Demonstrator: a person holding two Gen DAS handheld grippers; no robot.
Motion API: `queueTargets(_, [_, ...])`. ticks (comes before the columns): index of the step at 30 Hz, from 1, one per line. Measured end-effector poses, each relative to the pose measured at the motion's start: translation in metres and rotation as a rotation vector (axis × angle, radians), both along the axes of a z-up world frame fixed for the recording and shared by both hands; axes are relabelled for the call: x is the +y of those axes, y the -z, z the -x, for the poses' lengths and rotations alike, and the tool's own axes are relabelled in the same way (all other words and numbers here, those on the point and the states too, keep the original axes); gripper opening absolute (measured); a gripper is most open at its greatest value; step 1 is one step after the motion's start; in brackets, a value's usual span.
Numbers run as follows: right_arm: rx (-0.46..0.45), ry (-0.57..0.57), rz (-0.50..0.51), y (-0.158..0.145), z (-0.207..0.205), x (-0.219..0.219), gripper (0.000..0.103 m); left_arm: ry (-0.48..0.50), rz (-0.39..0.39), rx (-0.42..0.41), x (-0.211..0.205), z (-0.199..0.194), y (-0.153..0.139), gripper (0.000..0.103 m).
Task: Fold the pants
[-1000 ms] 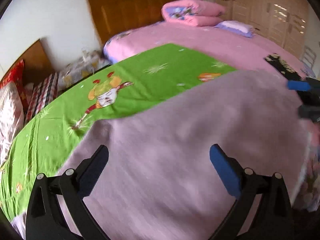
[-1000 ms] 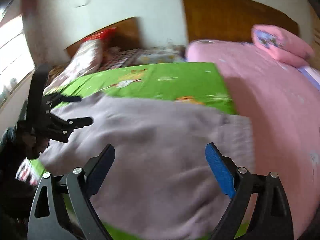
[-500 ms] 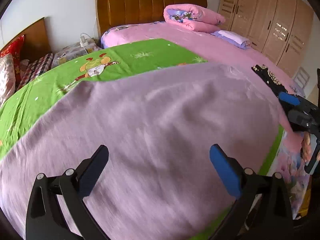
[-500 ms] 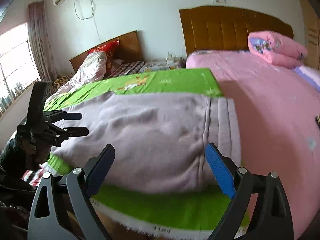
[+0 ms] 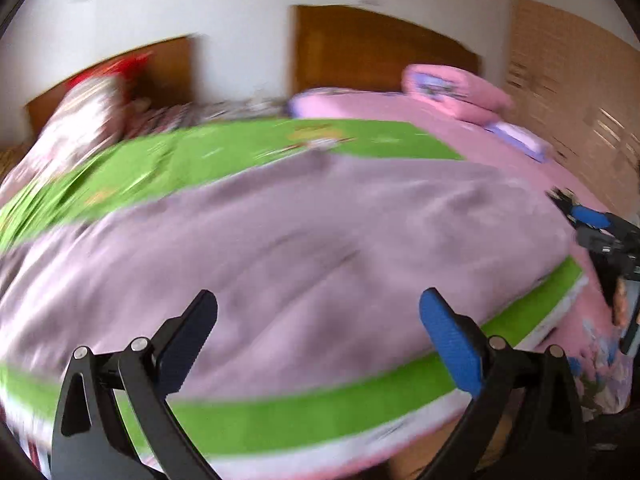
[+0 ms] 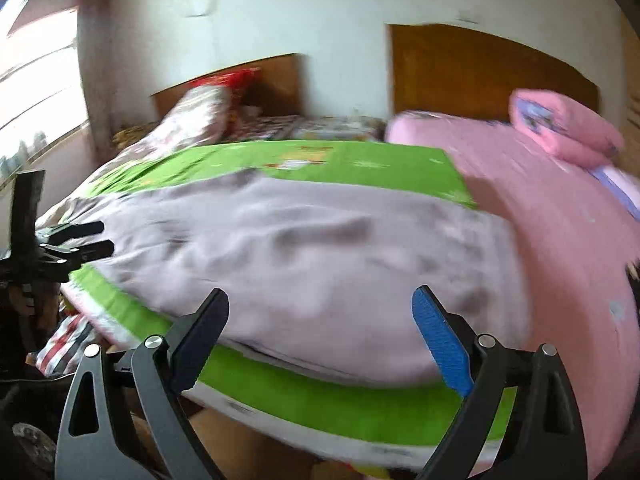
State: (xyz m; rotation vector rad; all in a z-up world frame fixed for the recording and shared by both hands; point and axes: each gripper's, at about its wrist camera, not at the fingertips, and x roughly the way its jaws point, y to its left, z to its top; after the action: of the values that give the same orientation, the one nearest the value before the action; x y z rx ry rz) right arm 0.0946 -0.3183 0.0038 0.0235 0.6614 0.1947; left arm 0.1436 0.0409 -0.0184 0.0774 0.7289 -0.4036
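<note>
The mauve pants (image 5: 304,240) lie spread flat across the green sheet (image 5: 320,404) at the foot of the bed; they also show in the right wrist view (image 6: 312,264). My left gripper (image 5: 318,320) is open and empty, above the near edge of the pants. My right gripper (image 6: 320,320) is open and empty, near the pants' near edge. The right gripper also shows at the right edge of the left wrist view (image 5: 600,228). The left gripper shows at the left edge of the right wrist view (image 6: 80,240). Both views are blurred.
A pink bedspread (image 6: 560,216) with a folded pink quilt (image 6: 560,128) lies to the right. Wooden headboards (image 5: 376,48) stand against the far wall. A wardrobe (image 5: 576,80) is at the right. A second bed with patterned pillows (image 6: 192,120) is at the left.
Both grippers have drawn back from the bed and turned; the green sheet's near edge now shows in front of the pants. Both grippers stay open.
</note>
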Motion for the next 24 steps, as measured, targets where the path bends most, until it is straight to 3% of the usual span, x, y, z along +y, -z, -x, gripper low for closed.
queueTargets(4, [0.031,-0.164,0.038,0.007,-0.027,0.075,0.093,-0.274,0.041,0.041,0.112,0.013,0.017,0.101])
queueTargets(6, [0.031,-0.239,0.07,0.008,-0.035,0.116,0.093,-0.406,0.112,0.078,0.169,0.012,0.02,0.1])
queueTargets(7, [0.026,-0.286,0.08,0.007,-0.043,0.141,0.093,-0.474,0.187,0.091,0.203,0.016,0.02,0.1])
queueTargets(10, [0.023,-0.386,0.084,0.005,-0.062,0.204,0.093,-0.582,0.328,0.092,0.261,0.027,0.016,0.1])
queueTargets(14, [0.066,-0.439,0.095,0.009,-0.101,0.269,0.093,-0.616,0.341,0.063,0.28,0.034,0.014,0.1])
queueTargets(19, [0.139,-0.503,0.18,0.028,-0.141,0.342,0.093,-0.623,0.359,0.064,0.292,0.039,0.03,0.101])
queueTargets(22, [0.224,-0.526,0.288,0.049,-0.148,0.369,0.093,-0.643,0.338,0.07,0.297,0.046,0.035,0.101])
queueTargets(24, [0.2,-0.578,0.315,0.048,-0.134,0.378,0.093,-0.656,0.35,0.057,0.304,0.054,0.036,0.101])
